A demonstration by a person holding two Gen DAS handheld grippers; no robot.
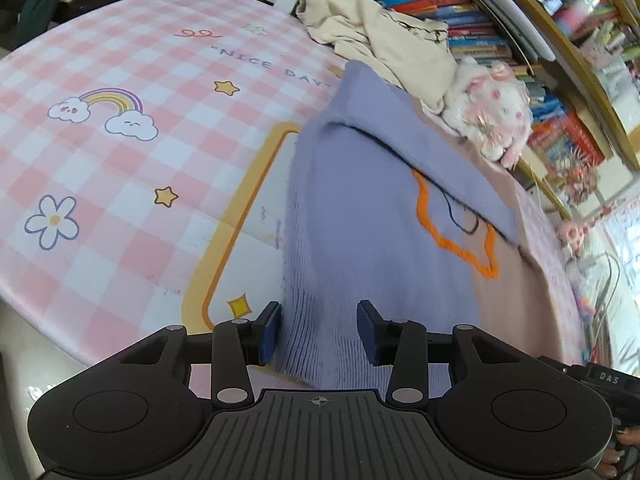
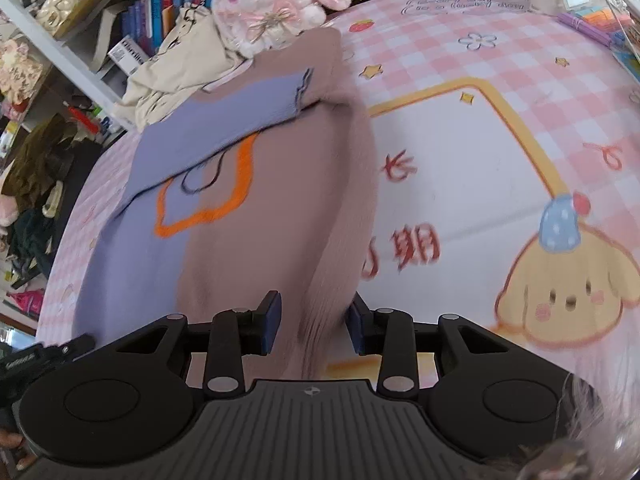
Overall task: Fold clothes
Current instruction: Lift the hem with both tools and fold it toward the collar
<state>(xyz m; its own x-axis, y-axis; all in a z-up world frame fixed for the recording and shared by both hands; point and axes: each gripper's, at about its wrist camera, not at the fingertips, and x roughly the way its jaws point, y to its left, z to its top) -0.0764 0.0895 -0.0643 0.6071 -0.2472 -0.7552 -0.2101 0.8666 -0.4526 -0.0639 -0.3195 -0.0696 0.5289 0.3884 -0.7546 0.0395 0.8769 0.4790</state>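
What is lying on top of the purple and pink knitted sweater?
Its own purple sleeve is folded across the purple and pink knitted sweater, partly covering the orange-outlined design. The covered part of the design cannot be seen.

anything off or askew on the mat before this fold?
The sweater lies flat, with a purple sleeve folded across the chest. Odd: a crumpled cream garment and plush bunny crowd its collar end.

We carried two matching matte-black tools: the left gripper [image 1: 319, 330] and the right gripper [image 2: 313, 326] each had a ribbed grey centre plate marked with a small crosshair, flanked by two round black housings. Beyond that plate, black link arms with silver pivot screws ended in dark blue pads [image 1: 271, 330]. Painted fingernails showed beside the housings.
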